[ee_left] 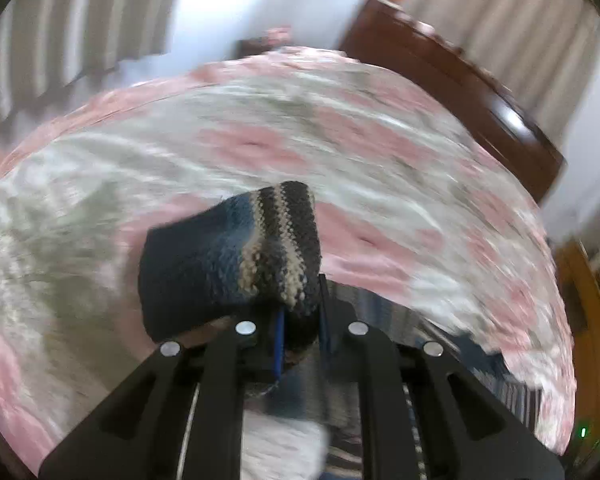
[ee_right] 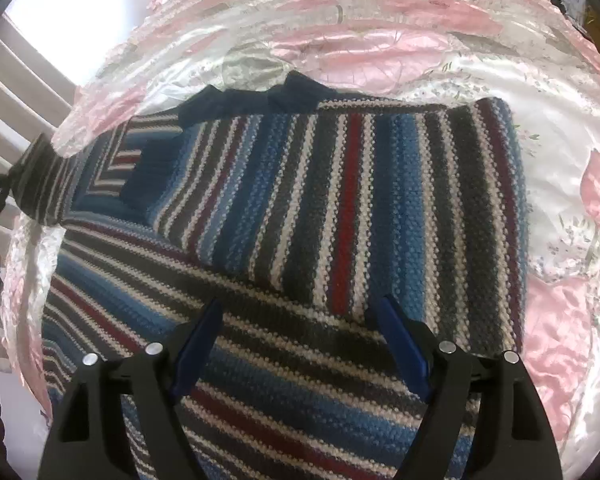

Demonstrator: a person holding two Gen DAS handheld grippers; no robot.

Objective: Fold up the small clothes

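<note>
While my left gripper (ee_left: 300, 320) is clenching a cuff (ee_left: 236, 252) of the striped sweater (ee_right: 300, 208), I am holding that end lifted over the bed (ee_left: 260, 128), and the left wrist view is blurring so I cannot tell how far above the bedspread it is hanging. My right gripper (ee_right: 300, 344) is hovering with its fingers spread wide and grasping nothing, right over the sweater's body, which is lying flat near the bed's near edge. The stripes of one folded panel are running away from me, while those of the panel under my fingers are crossing slantwise. The sleeve (ee_right: 40, 180) is stretching off toward the bed's left edge, where my left gripper is showing at the frame's rim. I judge the left hand nearer for carrying that sleeve across the body, rightward toward my open gripper.
</note>
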